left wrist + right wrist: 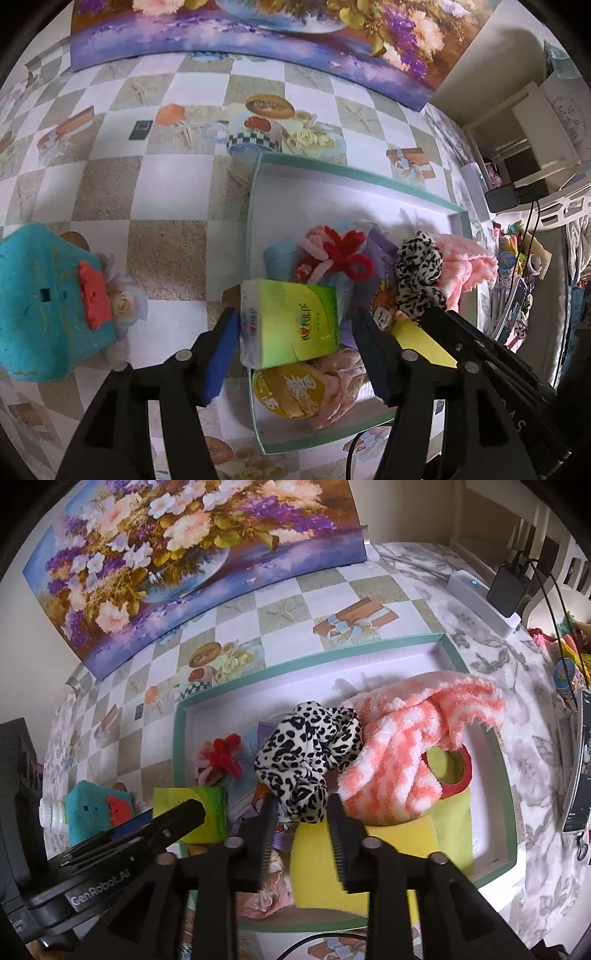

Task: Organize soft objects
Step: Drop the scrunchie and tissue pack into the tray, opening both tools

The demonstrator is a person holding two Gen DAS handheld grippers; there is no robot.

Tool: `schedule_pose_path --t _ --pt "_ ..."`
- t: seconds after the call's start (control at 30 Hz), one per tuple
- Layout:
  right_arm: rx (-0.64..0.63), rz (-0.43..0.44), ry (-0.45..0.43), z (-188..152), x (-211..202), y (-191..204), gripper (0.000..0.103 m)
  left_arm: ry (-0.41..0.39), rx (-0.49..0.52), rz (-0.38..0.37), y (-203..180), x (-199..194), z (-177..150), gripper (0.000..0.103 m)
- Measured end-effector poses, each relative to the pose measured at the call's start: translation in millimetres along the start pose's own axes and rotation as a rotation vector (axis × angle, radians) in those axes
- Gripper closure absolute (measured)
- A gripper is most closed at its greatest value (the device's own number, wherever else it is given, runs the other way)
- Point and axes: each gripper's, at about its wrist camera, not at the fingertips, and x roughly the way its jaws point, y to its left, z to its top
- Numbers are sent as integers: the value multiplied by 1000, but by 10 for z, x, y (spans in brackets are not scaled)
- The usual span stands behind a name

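Honestly, with my left tool point(295, 347) spread wide around the green paper tissue pack point(290, 323) tilted on the mint-edged shallow cardboard box point(369, 181), and my right tool point(301, 834) gaping below the leopard-print fabric scrunchie point(306, 746), the pack could slide onto the bench.

One tray point(476, 681). In tray:
- one green tissue pack point(291, 325)
- one leopard scrunchie point(306, 753)
- one pink-white fuzzy cloth point(399, 753)
- one red-pink yarn bow point(219, 760)
- one yellow sponge point(399, 853)
- one red tape ring point(463, 779)
- one yellow round packet point(291, 393)
- one pink crumpled cloth point(341, 380)

Outside tray: one teal felt pouch point(40, 302). One flower painting point(177, 561). One power strip point(480, 602), one charger point(508, 587). Two grippers: left point(295, 354), right point(301, 834).
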Motion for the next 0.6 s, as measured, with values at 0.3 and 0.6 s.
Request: schedule_pose_path --t 0.3,0.6 --pt "-30 -17 18 -161 -48 51 67 -82 17 86 -11 -317 -145 30" --pt "-47 -20 29 -498 -131 86 65 -179 74 218 -3 -528 -475 21"
